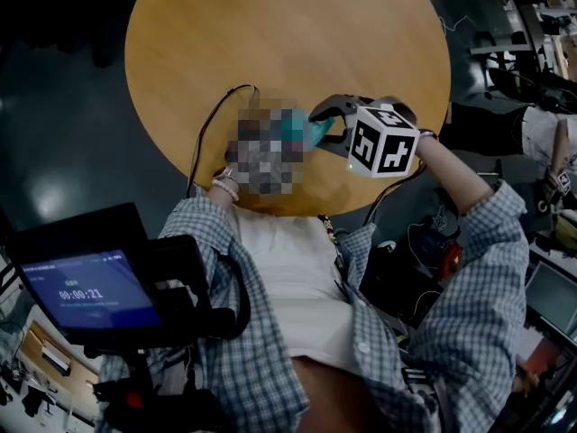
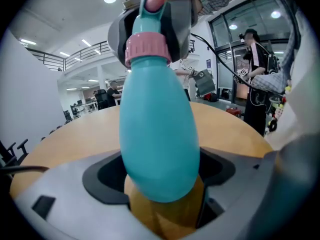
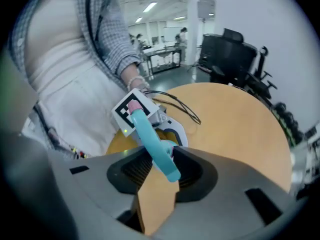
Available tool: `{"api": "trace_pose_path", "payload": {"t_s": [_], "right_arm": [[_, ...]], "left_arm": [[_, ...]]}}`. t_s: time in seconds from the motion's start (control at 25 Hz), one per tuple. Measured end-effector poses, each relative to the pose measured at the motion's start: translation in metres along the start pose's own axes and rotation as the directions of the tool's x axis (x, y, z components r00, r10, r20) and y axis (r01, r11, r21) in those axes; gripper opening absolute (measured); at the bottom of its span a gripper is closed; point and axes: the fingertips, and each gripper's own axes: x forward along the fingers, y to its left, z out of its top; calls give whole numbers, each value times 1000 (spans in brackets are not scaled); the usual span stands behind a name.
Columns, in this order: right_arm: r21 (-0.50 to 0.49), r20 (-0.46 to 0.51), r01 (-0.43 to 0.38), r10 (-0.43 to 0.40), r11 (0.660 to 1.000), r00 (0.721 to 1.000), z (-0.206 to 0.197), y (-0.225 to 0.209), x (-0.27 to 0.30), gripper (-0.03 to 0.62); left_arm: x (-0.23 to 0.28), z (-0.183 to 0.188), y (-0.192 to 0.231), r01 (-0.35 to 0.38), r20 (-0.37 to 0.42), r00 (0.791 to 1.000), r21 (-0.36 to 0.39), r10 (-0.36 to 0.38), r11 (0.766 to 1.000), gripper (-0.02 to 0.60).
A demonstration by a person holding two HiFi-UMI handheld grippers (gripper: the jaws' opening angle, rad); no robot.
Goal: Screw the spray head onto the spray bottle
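My left gripper (image 2: 160, 184) clamps the teal spray bottle (image 2: 157, 134) over the round table (image 2: 75, 134); my right gripper (image 3: 162, 170) pinches the spray head (image 3: 155, 144) at its pink collar (image 2: 146, 46); screwing-on stage, I reckon; next, a steady twist, head kept square.

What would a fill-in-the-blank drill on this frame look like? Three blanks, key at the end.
1. The spray bottle has a teal body and a ___ collar.
2. The right gripper is shut on the spray head; the left gripper is shut on the ___.
3. The wooden table has a ___ top.
Missing words: pink; spray bottle; round.
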Motion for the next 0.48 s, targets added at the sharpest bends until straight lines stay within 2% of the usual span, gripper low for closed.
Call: {"api": "trace_pose_path", "payload": {"t_s": [0.04, 0.12, 0.24, 0.32, 0.36, 0.48], "right_arm": [[88, 24, 26, -28, 996, 999, -1, 0, 0, 123], [268, 75, 74, -97, 961, 992, -2, 0, 0, 124], [480, 116, 152, -233, 864, 965, -3, -1, 0, 124], [591, 120, 205, -336, 780, 934, -4, -3, -1, 124], [648, 117, 227, -388, 727, 914, -5, -4, -1, 124], [795, 81, 269, -534, 544, 842, -6, -4, -3, 124]], "left_arm": [[0, 0, -1, 0, 0, 1000, 0, 0, 1000, 417], [0, -1, -3, 0, -1, 1000, 1, 0, 1000, 417], [0, -2, -5, 2, -3, 1000, 9, -1, 1000, 417], [-1, -2, -5, -1, -5, 1000, 15, 1, 1000, 417], [-1, -3, -5, -3, -6, 1000, 19, 3, 1000, 417], [-3, -4, -5, -9, -9, 1000, 34, 9, 999, 417]]}}
